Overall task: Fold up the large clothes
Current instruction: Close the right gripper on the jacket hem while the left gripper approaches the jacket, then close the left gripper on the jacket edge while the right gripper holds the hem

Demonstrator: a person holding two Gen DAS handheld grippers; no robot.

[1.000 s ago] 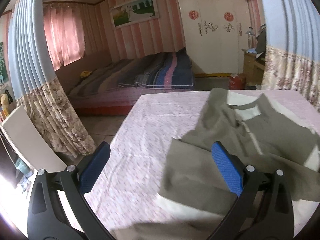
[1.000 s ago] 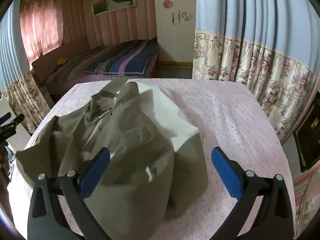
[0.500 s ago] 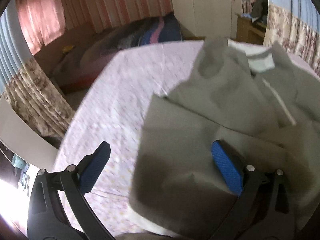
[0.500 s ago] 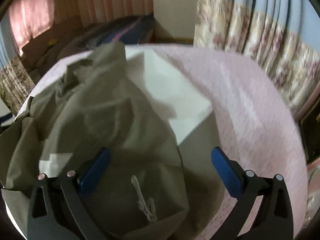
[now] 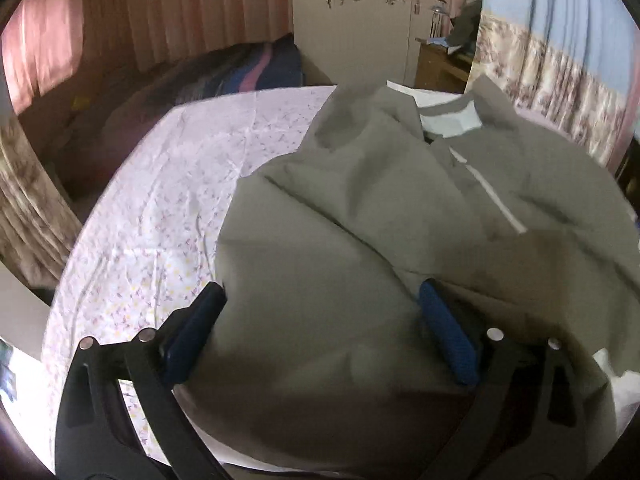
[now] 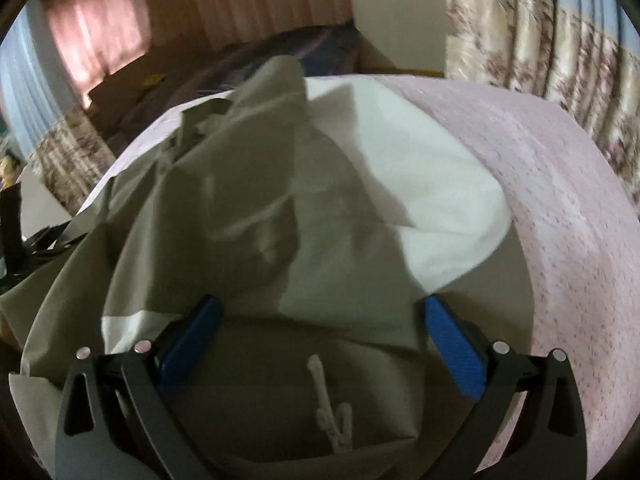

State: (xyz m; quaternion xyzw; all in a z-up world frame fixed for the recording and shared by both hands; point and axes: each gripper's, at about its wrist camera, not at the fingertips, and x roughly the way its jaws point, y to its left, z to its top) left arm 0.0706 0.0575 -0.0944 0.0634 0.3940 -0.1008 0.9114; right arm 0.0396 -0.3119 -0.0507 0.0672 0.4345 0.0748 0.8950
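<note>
A large olive-grey jacket point(image 5: 380, 216) with a white lining lies crumpled on a table with a pink flowered cloth point(image 5: 168, 208). In the left wrist view my left gripper point(image 5: 320, 312) is open, low over the jacket's near left edge, cloth between its blue pads. In the right wrist view the jacket point(image 6: 240, 208) shows its white lining point(image 6: 420, 184) turned up. My right gripper point(image 6: 320, 320) is open, low over the near hem, with a white drawstring point(image 6: 328, 404) just below it.
A bed point(image 5: 224, 76) with a striped blanket stands beyond the table. Flowered curtains point(image 6: 552, 52) hang at the right, and a white wardrobe point(image 5: 360, 20) and a wooden cabinet point(image 5: 440, 60) stand behind. The table's left edge point(image 5: 60, 292) is near.
Both grippers have dropped and moved forward onto the jacket's near edge. Both stay open. The jacket fills more of each view.
</note>
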